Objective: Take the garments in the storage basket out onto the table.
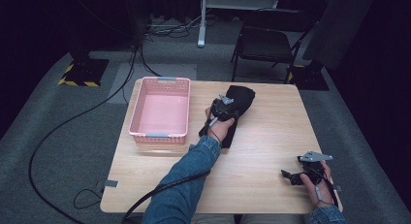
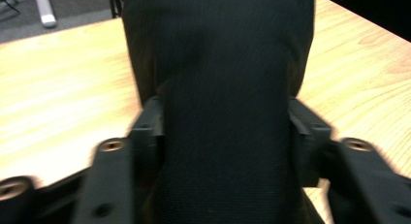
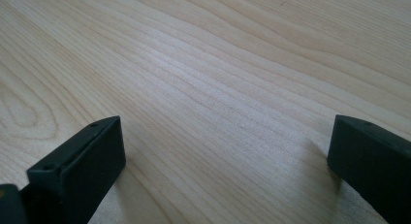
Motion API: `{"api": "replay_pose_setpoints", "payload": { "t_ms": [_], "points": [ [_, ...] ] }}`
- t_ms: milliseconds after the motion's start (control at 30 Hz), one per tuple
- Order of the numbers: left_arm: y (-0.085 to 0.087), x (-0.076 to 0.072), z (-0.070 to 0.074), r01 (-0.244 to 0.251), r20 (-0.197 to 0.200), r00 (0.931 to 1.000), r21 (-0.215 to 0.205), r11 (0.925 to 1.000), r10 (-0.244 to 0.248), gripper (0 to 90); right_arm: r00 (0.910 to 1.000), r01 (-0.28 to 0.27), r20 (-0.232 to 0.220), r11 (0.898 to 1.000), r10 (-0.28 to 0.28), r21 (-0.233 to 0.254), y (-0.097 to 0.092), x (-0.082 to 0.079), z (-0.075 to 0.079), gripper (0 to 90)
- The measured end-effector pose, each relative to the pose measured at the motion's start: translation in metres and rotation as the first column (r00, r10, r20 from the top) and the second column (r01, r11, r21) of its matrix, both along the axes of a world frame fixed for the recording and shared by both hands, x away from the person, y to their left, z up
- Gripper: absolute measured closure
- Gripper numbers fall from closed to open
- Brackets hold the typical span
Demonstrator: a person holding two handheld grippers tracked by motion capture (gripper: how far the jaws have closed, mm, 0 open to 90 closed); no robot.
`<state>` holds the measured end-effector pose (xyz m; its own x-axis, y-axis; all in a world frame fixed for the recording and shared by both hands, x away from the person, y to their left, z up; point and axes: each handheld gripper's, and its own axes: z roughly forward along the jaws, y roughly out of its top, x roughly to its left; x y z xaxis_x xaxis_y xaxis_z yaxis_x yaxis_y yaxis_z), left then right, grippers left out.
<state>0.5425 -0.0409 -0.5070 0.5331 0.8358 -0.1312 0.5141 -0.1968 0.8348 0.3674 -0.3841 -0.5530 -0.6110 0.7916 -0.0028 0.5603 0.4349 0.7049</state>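
A pale wooden bench (image 1: 261, 151) with a light grain stands on a grey carpeted floor (image 1: 58, 136), a black folding chair (image 1: 264, 44) behind its far edge and black cables (image 1: 72, 120) trailing across the carpet to the left. On the bench's far left part sits a pink rectangular plastic basket (image 1: 160, 110) with slotted walls, its floor bare. Just to the right of the basket, near the far middle of the bench, lies a black folded cloth (image 1: 241, 99), a soft knit bundle stretching from the far edge toward the person. A forearm in a blue denim sleeve (image 1: 186, 180) reaches in from the bottom of the high view to the left gripper (image 1: 224, 107), which rests over the near part of the cloth. In the left gripper view the black cloth (image 2: 228, 103) rises between the two black jaws, which stand partly apart at either side of the fabric; the blurred frame does not show whether the pads press on it. The right gripper (image 1: 295, 176) lies low at the near right corner of the bench, well apart from the cloth, held in the person's right hand (image 1: 317, 183). In the right gripper view its jaws are spread wide over bare wood (image 3: 218, 88), with nothing between them.
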Motion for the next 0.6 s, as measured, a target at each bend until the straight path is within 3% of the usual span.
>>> {"api": "replay_pose_setpoints", "payload": {
  "t_ms": [67,600],
  "points": [
    [0.001,0.0,0.002,-0.002,0.001,1.0,-0.007,1.0,0.002,25.2,1.0,0.0,0.0,1.0,0.0,0.0,0.0,0.0,0.0,0.1],
    [0.008,-0.009,0.025,0.018,0.053,0.9985,-0.044,0.9989,-0.016,19.8,1.0,0.0,0.001,1.0,0.0,0.0,0.0,0.0,0.0,0.0]
  ]
}}
